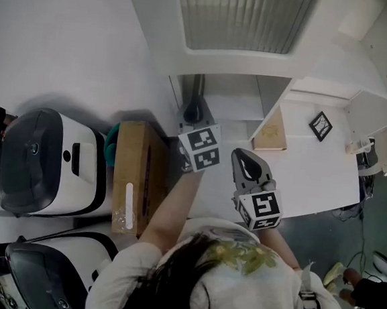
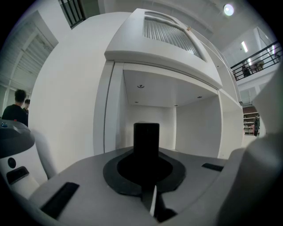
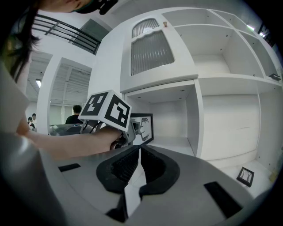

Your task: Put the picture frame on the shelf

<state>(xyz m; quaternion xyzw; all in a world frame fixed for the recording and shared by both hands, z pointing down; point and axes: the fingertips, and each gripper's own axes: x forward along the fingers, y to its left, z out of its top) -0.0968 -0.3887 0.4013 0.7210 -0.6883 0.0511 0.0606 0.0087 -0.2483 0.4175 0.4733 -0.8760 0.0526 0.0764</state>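
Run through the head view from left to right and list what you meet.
White machine with dark lid → cardboard box → left gripper, shut on the picture frame → right gripper → small black frame on the white shelf unit.

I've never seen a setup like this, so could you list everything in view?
shelf unit: one, white, ahead of the person
picture frame: one, black, before a lower compartment
small frame: one, black, on the shelf's wide ledge
cardboard box: one, brown, at the person's left
machines: two, white with dark lids, far left
left gripper: one, grey fingers shut on the picture frame
right gripper: one, grey fingers together, empty
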